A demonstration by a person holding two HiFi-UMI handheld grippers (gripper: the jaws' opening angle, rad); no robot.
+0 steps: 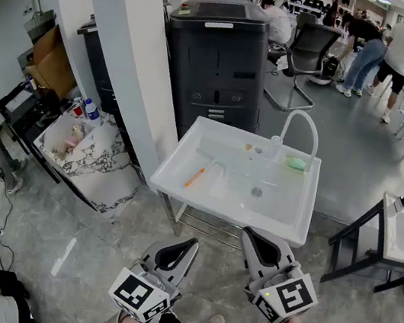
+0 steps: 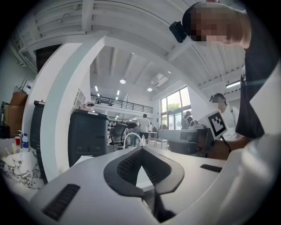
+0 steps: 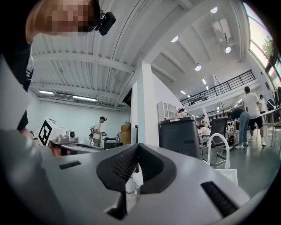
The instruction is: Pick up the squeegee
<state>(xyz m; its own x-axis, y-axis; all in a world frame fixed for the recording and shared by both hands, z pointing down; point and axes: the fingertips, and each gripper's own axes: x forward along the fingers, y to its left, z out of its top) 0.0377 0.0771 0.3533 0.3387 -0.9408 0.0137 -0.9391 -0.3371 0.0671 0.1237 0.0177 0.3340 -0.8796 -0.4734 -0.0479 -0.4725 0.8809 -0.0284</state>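
Looking barely started: the squeegee (image 1: 198, 175) lies untouched in the sink (image 1: 233, 215). Left gripper (image 1: 190, 244) and right gripper (image 1: 248, 235) hover short of it, jaws together, empty.

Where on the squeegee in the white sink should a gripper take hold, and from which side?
Probably its orange handle, from above. The squeegee lies flat in the sink, handle slanting toward the near left rim, so jaws set across that narrow bar should grip best. The pale blade end is hard to see.
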